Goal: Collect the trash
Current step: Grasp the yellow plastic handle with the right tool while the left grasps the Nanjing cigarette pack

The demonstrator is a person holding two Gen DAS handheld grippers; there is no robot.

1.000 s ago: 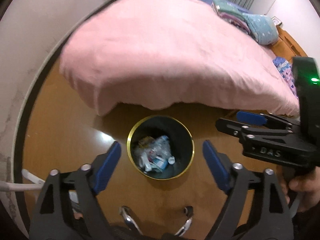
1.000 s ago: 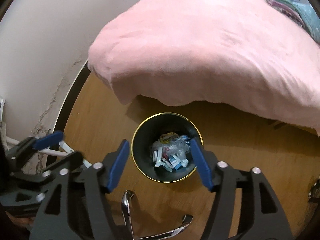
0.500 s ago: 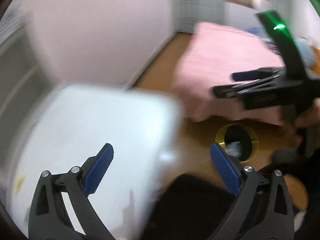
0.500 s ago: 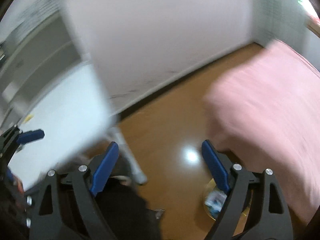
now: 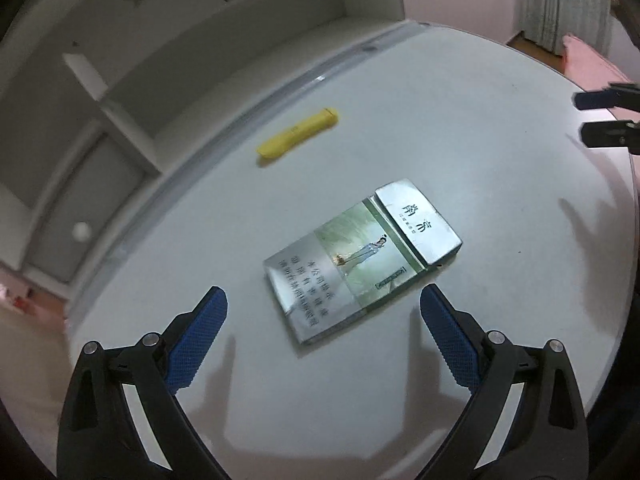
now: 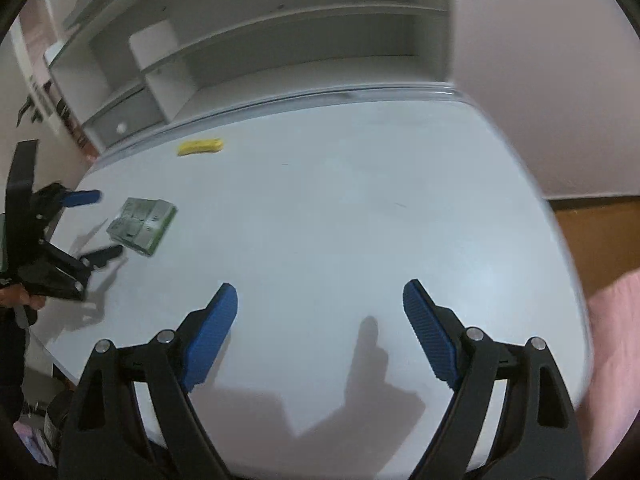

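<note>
On the white desk (image 5: 460, 112), just ahead of the left gripper (image 5: 320, 332), lies a flat cigarette pack (image 5: 360, 256), silver and green with printed characters, its lid end pointing away and to the right. It rests face up, lying at an angle across the line between the gripper's blue pads (image 5: 198, 340), which stand wide apart with nothing between them. Farther back, near the desk's rear edge, a small yellow object (image 5: 298, 136) lies on its side (possibly a lighter or a wrapper; too soft to tell). Behind that rises a white shelf unit (image 5: 168, 64) with open compartments.

From the right wrist view, the pack (image 6: 142, 226) sits well to the left, near the left gripper (image 6: 94, 224), while the right gripper (image 6: 320, 316) hovers over bare desk (image 6: 360, 200), its fingers also spread and empty.

The step in hand looks like the approach to the next piece of trash, most likely the pack. The left gripper would need to come down so its pads straddle the pack's narrower width, perhaps turning a little to square up with its skewed lie, then close on its edges. Because the pack lies flat, the fingertips must reach the desk surface or they may slide over the top.
</note>
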